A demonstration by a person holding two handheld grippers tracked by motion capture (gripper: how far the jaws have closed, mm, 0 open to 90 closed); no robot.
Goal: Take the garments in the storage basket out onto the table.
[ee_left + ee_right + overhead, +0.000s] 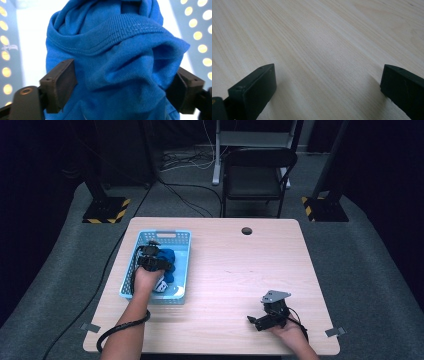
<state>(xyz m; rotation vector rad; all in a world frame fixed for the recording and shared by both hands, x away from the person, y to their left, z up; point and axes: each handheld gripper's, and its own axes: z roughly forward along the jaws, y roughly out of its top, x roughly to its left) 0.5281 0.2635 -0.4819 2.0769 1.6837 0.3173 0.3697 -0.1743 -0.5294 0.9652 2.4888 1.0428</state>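
On the wooden table (pixel 235 285), left gripper (pixel 117 82) fingers pinch blue cloth (pixel 112 50); right gripper (pixel 327 85) fingers spread.

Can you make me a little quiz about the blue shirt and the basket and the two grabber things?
1. True or false: the bunched blue knit cloth sits between the jaws of the left gripper.
2. Where is the light blue plastic basket with holes? A) on the left part of the pale wooden table B) on the black folding chair C) on the grey floor
3. Fill in: the jaws of the right gripper are spread wide, with ____ between them.

Key: 1 true. 2 A. 3 nothing, just bare table.
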